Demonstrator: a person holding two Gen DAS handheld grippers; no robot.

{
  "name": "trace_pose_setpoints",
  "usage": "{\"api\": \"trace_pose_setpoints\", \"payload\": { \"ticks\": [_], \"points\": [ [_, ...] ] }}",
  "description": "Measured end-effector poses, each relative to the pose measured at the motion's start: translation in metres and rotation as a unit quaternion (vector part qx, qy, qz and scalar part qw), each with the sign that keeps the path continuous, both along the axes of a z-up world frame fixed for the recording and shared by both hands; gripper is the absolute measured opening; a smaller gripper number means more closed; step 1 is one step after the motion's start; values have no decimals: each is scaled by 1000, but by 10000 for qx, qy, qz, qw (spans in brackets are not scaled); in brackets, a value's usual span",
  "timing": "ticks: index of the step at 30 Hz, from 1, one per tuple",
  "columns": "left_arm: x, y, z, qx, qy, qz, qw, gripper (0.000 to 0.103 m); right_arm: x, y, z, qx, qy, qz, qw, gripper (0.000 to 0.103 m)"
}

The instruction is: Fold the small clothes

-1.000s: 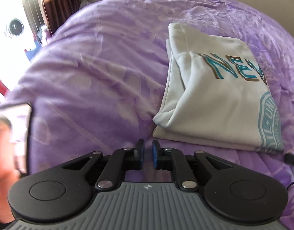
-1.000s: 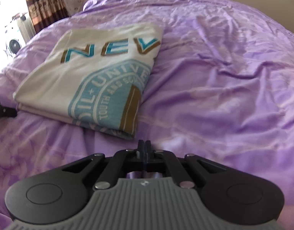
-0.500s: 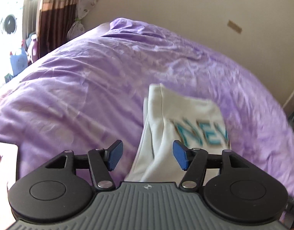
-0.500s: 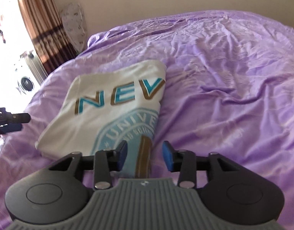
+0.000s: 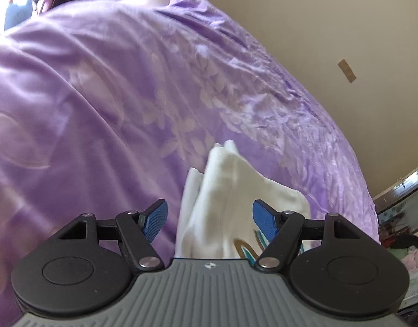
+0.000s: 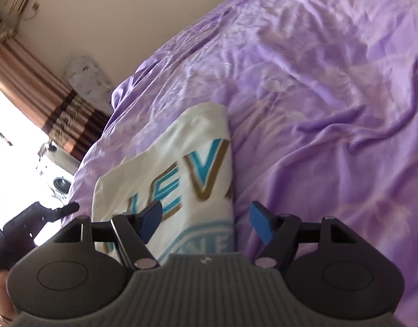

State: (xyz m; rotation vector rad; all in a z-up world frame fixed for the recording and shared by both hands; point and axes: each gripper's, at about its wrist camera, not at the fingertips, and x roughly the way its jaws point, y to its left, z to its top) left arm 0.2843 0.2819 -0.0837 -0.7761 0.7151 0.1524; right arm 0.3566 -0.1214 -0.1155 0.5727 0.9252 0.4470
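Note:
A folded cream shirt [image 5: 225,204] with teal and brown lettering lies on the purple bedspread [image 5: 113,95]. My left gripper [image 5: 209,219] hovers over the shirt's left folded edge, its jaws opening wide, blue pads clear of the cloth. In the right wrist view the same shirt [image 6: 181,163] shows its "NEV" print, and my right gripper [image 6: 205,224] straddles its right edge, jaws opening, pads not pressing the fabric. The left gripper [image 6: 45,212] appears as a dark shape at the left of that view.
The bedspread [image 6: 331,109] is wrinkled to the right of the shirt. A beige wall [image 5: 318,27] runs behind the bed. Striped curtains [image 6: 45,95] and a bright window stand at the left. Clutter [image 5: 405,239] sits beyond the bed's right edge.
Both grippers went from nearly shut to wide open, moved in over the shirt's near corners and rolled, so the bed now looks tilted in both views.

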Motion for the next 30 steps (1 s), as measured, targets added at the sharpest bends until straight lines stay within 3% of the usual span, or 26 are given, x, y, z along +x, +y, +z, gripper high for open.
{"api": "trace_pose_setpoints", "payload": {
  "ticks": [5,15,16,18,20,23,26,30],
  "points": [
    [26,17,-35,-557,147,-92,9983,83,36,-2,-30,603,275,118,9977,62],
    [71,26,-54,-889,272,-378,9950,82,84,3,-71,1369,650,247,9881,38],
    [74,27,-54,-870,287,-396,9950,80,89,5,-73,1413,651,258,9875,32],
    [78,27,-54,-839,316,-410,9951,71,97,7,-76,1517,670,253,9858,29],
    [79,25,-54,-812,293,-435,9953,47,105,9,-78,1625,695,243,9840,24],
    [75,22,-51,-769,224,-404,9960,32,108,15,-73,1422,500,374,9879,16],
    [71,10,-35,-285,80,-447,9986,23,104,20,-62,1243,220,467,9909,12],
    [59,-13,-7,402,-131,-475,9980,20,96,28,-36,966,-158,569,9936,11]
  ]
}}
